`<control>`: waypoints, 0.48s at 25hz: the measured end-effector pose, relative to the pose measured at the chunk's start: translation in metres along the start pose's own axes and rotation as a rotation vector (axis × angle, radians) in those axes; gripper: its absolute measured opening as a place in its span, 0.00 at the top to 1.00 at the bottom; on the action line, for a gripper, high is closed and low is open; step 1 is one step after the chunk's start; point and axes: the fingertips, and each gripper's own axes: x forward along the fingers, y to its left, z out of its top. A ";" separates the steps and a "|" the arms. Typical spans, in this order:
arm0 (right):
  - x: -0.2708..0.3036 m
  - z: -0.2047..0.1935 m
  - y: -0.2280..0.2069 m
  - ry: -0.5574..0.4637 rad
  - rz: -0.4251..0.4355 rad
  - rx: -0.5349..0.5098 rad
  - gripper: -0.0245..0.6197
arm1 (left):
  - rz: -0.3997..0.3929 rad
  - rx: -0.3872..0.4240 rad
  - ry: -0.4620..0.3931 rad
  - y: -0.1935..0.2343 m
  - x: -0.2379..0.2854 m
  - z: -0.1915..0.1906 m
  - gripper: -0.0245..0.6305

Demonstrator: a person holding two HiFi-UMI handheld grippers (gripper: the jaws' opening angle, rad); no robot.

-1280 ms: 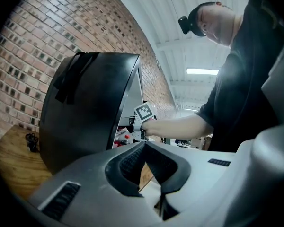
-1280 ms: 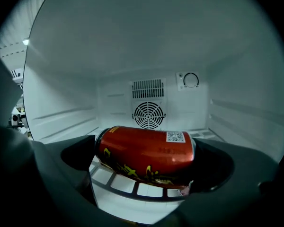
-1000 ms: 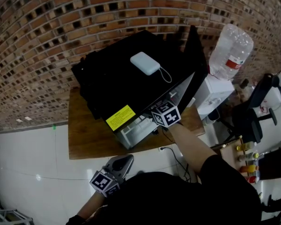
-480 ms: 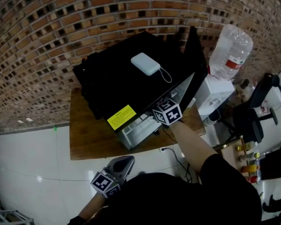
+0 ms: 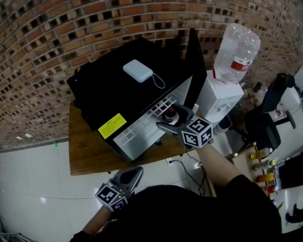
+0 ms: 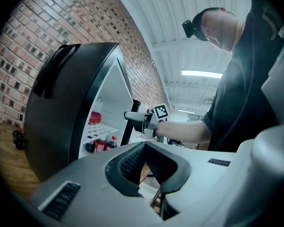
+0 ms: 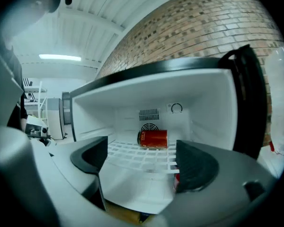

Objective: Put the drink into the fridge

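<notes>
A black mini fridge (image 5: 116, 92) stands on a wooden table (image 5: 86, 153) with its door (image 5: 195, 59) open. A red can (image 7: 152, 138) lies on its side at the back of the white wire shelf (image 7: 132, 157). Below the shelf stands a red-capped bottle (image 5: 168, 116), partly hidden behind my right jaw in the right gripper view. My right gripper (image 5: 171, 120) is just outside the fridge opening; its jaws are closing with nothing between them. My left gripper (image 5: 137, 171) hangs low near my body, jaws together and empty.
A white power bank (image 5: 138, 70) with a cord lies on top of the fridge. A water dispenser with a large bottle (image 5: 235, 52) stands right of the door. A black chair (image 5: 267, 122) and a small stand with little bottles (image 5: 265, 168) are at the right.
My right gripper has pulled back out of the fridge toward me and to the right. The bottle inside now shows. The left gripper has stayed put.
</notes>
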 end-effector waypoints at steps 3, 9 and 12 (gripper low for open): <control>-0.059 -0.002 -0.010 -0.058 0.018 0.072 0.47 | -0.034 0.023 0.007 -0.021 0.023 -0.003 0.97; -0.215 -0.011 -0.009 -0.254 0.152 0.295 0.96 | -0.132 0.057 0.012 -0.082 0.081 -0.007 0.97; -0.305 -0.045 0.009 -0.240 0.116 0.304 1.00 | -0.204 0.066 0.020 -0.126 0.116 -0.014 0.97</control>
